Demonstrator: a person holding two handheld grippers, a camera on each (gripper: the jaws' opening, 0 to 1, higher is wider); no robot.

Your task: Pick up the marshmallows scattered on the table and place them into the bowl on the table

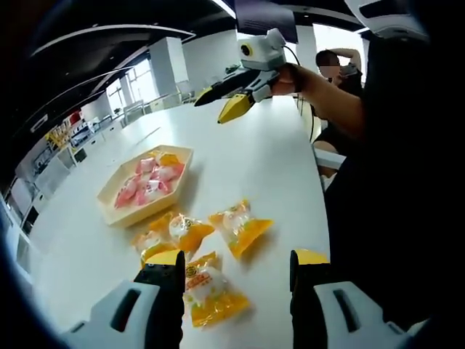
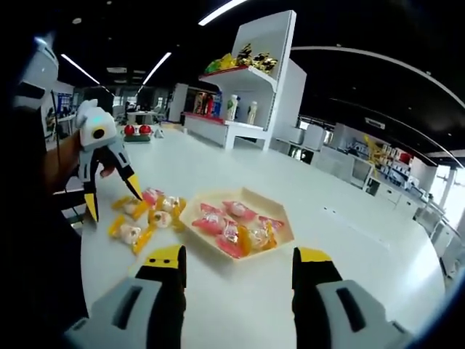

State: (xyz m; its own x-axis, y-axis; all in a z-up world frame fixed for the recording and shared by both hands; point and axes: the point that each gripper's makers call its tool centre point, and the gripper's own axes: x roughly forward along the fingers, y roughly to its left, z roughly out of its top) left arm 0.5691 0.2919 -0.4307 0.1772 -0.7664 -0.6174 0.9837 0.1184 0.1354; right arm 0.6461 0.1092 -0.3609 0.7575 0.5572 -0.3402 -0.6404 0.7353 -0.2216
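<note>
White table [image 1: 261,160] is seen in an open hall; shelves [image 2: 251,80] stand behind it in the right gripper view. Bowl [image 1: 120,211], a shallow hexagonal tray, is set on the table and already holds several pink and yellow packets. Four yellow-wrapped marshmallows are left loose beside it: one [image 1: 211,287] near the left gripper [image 1: 236,269], three [image 1: 240,227] [image 1: 187,230] [image 1: 150,243] between that one and the bowl.

Left gripper is held wide open, nothing between the jaws, low over the nearest packet. Right gripper [image 2: 236,265] is likewise wide open and empty, aimed at the bowl from the far side; seen in the left gripper view it [image 1: 236,98] is raised well above the table.

Risks, as judged:
- Packets are slick and puffy; a grip on a crimped edge alone may be lost during transfer
- Three packets lie touching or nearly so; two may be caught at once, or a neighbour pushed away
- Nearest packet sits beside the left jaw, not centred; closing now may only nudge it
- Bowl is light and shallow; it may be shifted, or its contents spilled, if struck by a jaw
</note>
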